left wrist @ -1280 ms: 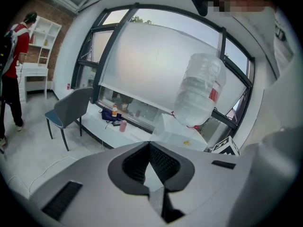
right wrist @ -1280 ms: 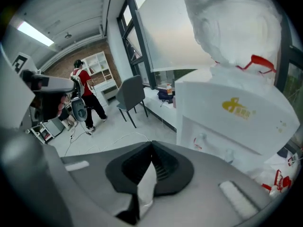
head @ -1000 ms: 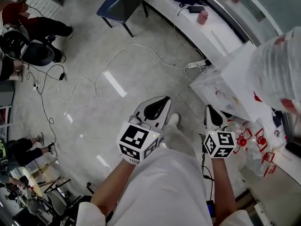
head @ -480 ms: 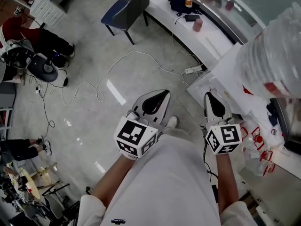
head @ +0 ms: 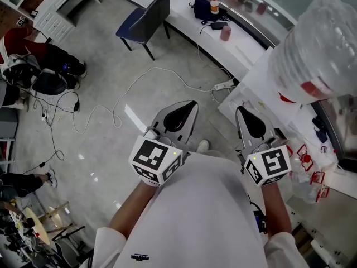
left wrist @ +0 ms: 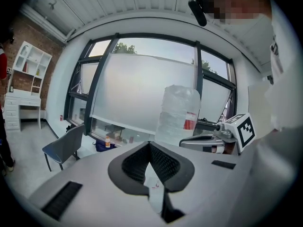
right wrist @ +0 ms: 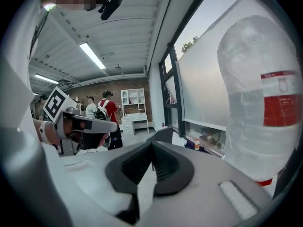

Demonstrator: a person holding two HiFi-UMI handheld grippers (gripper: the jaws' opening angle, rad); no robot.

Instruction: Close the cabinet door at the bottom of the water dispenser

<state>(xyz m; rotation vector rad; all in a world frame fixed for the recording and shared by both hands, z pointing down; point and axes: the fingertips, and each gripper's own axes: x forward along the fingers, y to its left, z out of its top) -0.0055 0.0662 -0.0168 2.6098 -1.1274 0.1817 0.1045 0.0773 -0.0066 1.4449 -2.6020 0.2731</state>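
The water dispenser (head: 266, 88) stands at the right of the head view, a white body with a large clear bottle (head: 318, 43) on top. Its bottom cabinet door is hidden from every view. My left gripper (head: 191, 105) is held in the air over the floor, left of the dispenser, shut with nothing in it. My right gripper (head: 240, 111) hangs close beside the dispenser's white side, also shut and empty. In the left gripper view the jaws (left wrist: 149, 144) meet, with the bottle (left wrist: 179, 115) beyond them. The right gripper view shows closed jaws (right wrist: 152, 144) and the bottle (right wrist: 260, 103) close by.
A dark chair (head: 146, 13) stands by a long white counter (head: 234, 46) with small bottles on it. A power strip (head: 223, 85) and white cable (head: 139, 80) lie on the floor. People (head: 39, 60) are at the far left. Red taps (head: 312, 169) show on the dispenser's front.
Both grippers have risen, and the right one has rolled a little. The bottle looks larger and closer in the head view. Both stayed shut.
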